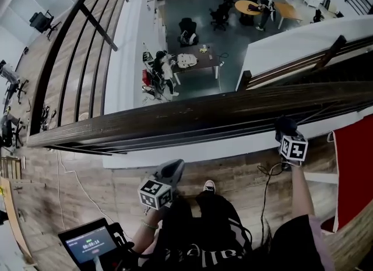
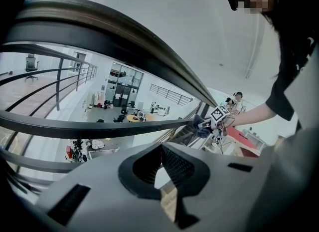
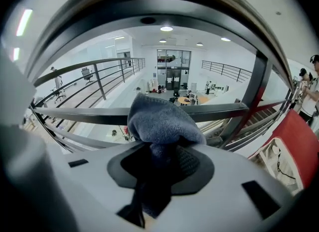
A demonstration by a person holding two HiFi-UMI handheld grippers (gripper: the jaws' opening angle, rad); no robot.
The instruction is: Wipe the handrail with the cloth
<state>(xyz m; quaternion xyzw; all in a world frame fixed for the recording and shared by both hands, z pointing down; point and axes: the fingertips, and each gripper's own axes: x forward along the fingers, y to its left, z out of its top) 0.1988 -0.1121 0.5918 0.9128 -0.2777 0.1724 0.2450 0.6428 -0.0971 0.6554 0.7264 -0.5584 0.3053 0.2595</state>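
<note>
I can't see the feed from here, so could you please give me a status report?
Left gripper shut, empty. Right gripper shut on cloth, at the handrail. Nothing in the way.

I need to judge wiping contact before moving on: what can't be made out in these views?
- Whether cloth touches handrail: head view, right hand-held gripper covers the contact.
- Handrail's right end: cut off by the head view's edge.
- Device screen text: head view, too small.
</note>
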